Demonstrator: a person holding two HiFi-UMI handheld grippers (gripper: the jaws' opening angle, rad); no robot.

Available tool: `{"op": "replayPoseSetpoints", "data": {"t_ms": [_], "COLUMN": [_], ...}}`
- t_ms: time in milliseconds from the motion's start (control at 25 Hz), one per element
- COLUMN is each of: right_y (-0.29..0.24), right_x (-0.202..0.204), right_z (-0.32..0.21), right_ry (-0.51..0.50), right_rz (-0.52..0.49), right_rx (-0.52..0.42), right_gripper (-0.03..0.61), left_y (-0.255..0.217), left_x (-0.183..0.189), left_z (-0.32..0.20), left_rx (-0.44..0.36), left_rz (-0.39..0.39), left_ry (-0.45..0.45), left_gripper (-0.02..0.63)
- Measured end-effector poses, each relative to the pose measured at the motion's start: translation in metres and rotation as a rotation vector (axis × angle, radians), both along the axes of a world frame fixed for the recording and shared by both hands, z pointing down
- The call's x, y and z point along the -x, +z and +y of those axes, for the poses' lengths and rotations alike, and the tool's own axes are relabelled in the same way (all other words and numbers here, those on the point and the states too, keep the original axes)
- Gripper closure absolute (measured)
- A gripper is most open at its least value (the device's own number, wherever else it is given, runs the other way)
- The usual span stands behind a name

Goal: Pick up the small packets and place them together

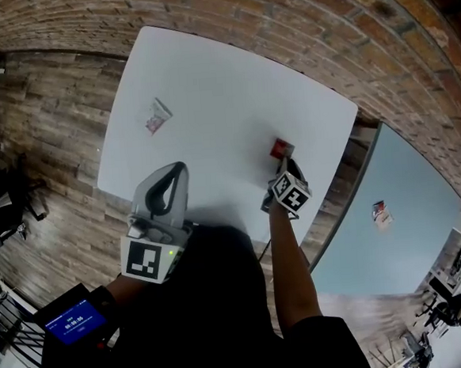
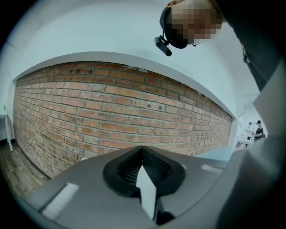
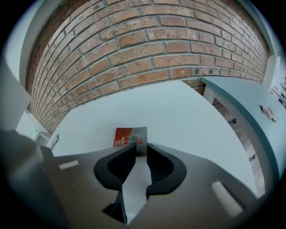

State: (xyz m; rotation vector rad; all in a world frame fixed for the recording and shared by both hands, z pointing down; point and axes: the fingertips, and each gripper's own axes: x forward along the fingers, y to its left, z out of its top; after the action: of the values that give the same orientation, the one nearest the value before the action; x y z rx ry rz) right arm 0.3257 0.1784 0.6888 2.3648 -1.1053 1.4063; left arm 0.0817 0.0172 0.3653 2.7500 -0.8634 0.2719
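At the right edge of the white desk (image 1: 206, 78), the right claw (image 3: 140, 147) tilts steeply down, jaws parted over a flat red-and-grey small packet (image 3: 129, 135). The left claw (image 1: 179, 171), clenched empty, points level.

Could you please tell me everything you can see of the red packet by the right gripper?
The red packet is a flat sachet, red on one part and silvery grey on the other, with print too fine to read. It looks like foil. It lies flat on the white table, its near edge between the right gripper's open jaws.
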Motion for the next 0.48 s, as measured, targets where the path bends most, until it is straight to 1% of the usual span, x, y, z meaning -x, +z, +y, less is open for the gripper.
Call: {"op": "replayPoseSetpoints", "data": {"t_ms": [200, 480], "right_y": [-0.003, -0.018], "right_x": [-0.003, -0.010], "right_z": [0.001, -0.002], "right_ry": [-0.002, -0.021], "right_rz": [0.033, 0.106], "right_rx": [-0.010, -0.042], "right_gripper": [0.546, 0.571], "left_y": [0.001, 0.004], "left_x": [0.002, 0.005], "left_z": [0.001, 0.002], "left_rx": [0.005, 0.017], "left_rz": [0.007, 0.006], "left_ry": [-0.002, -0.007], "left_gripper": [0.614, 0.614]}}
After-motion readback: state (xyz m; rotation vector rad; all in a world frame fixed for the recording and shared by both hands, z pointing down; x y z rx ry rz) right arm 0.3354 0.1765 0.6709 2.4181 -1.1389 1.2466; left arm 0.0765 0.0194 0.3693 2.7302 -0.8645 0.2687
